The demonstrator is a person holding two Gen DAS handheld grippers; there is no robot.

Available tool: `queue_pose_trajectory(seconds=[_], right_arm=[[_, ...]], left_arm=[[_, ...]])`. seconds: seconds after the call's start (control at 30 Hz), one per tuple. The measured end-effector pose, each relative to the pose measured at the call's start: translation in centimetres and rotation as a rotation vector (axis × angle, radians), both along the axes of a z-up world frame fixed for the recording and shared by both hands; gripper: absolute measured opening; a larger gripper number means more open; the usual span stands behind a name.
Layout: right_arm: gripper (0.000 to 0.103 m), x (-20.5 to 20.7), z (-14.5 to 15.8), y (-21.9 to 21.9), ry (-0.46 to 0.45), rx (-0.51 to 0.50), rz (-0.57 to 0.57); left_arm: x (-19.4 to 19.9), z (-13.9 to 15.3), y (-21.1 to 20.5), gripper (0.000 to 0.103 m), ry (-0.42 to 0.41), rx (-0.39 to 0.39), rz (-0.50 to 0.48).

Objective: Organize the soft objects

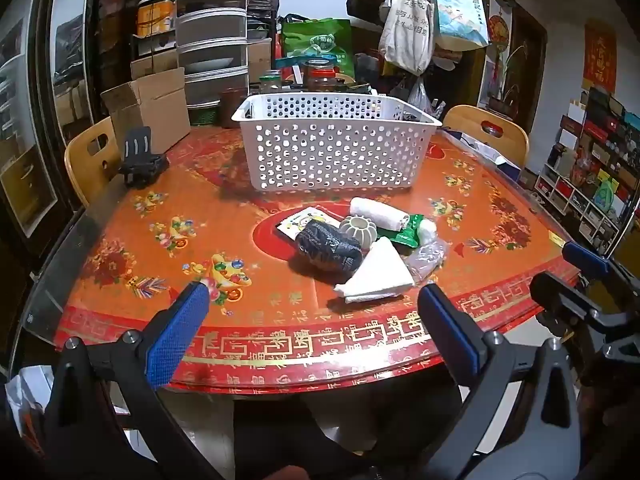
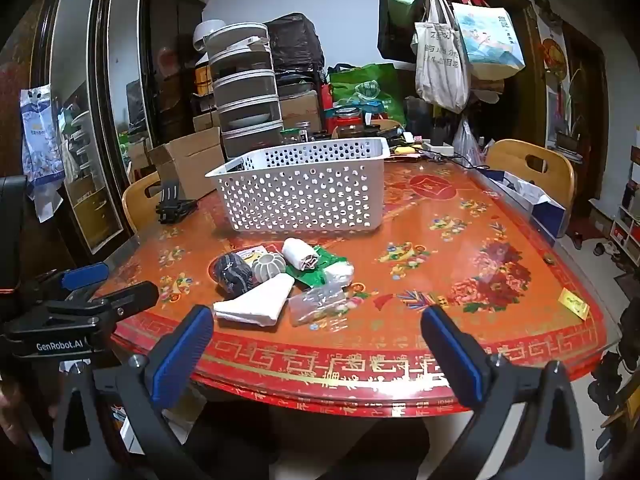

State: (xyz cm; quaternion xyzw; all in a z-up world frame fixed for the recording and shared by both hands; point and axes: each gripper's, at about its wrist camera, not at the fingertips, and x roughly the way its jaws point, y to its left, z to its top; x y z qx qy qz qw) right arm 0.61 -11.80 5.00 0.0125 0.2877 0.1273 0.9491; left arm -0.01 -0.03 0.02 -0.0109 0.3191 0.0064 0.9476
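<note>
Left wrist view: left gripper [image 1: 312,312] hung over the table's [image 1: 120,240] near edge, jaws wide apart, holding nothing. Soft stuff, like the folded white cloth [image 1: 378,274] and dark bundle [image 1: 328,246], sat mid-table before the white basket [image 1: 332,148].

Right wrist view: right gripper [image 2: 316,336] was also spread wide and held nothing, same pile just left of center.

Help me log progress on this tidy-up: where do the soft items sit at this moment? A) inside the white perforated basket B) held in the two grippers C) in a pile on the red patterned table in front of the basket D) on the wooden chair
C: the rolled white cloth, dark fabric bundle and folded white tissue lie clustered on the red patterned table in front of the white perforated plastic basket, while the left gripper and right gripper are open, holding nothing.
</note>
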Motion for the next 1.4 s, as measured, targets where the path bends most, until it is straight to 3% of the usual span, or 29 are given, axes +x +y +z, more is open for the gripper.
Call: queue_pose_trajectory(seconds=[1.4], right_arm=[[0.103, -0.1, 0.22, -0.05, 0.005, 0.01, 0.002]], left_arm=[[0.01, 0.28, -0.23, 0.103, 0.006, -0.047, -0.02]])
